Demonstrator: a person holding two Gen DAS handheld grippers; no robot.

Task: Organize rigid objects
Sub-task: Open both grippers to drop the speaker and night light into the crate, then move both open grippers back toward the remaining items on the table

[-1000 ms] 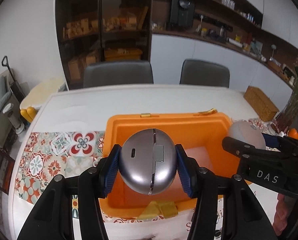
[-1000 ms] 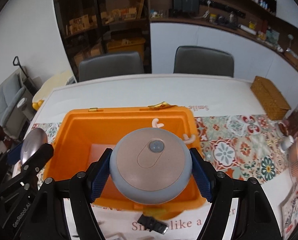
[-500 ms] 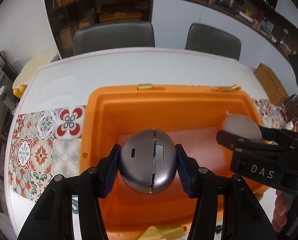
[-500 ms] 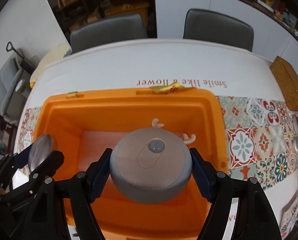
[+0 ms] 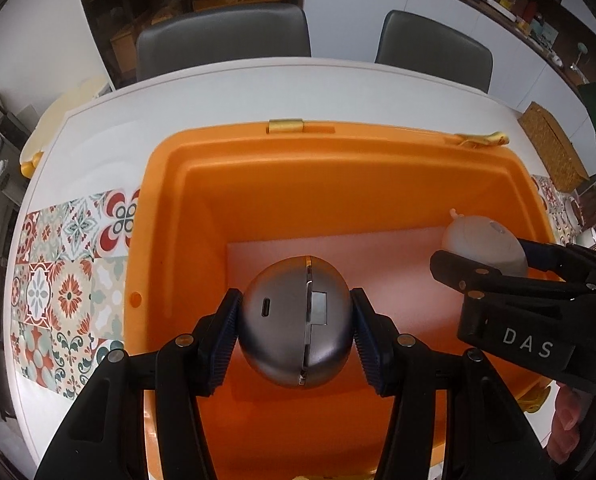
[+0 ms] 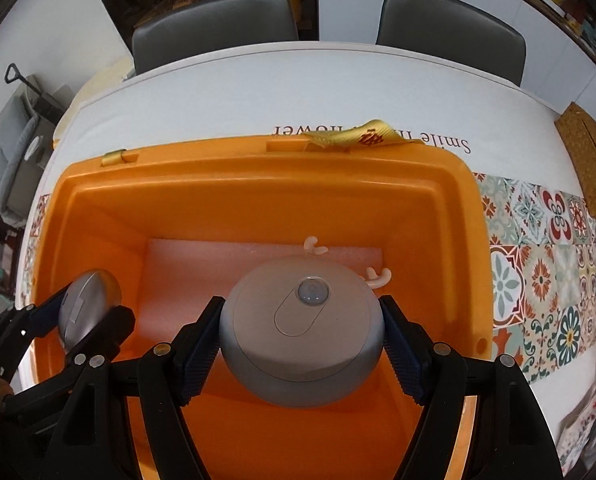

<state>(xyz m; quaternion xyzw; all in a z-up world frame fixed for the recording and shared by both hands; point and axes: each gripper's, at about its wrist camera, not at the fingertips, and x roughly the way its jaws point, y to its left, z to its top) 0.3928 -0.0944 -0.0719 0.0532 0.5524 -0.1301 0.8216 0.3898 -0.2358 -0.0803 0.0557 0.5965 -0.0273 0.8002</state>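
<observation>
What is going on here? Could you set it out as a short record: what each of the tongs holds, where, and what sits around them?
left tongs: shut on silver egg-shaped case, held over the bin's inside
right tongs: shut on round grey night light, which has small antlers, also over the bin's inside
container: orange bin, open, with pale pink foam liner on its floor
surface: white table with patterned tile runner
behind: two grey chairs

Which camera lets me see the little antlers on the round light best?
The right wrist view: both antlers poke up behind the round light. The left wrist view shows that light side-on, only one tiny nub showing.
</observation>
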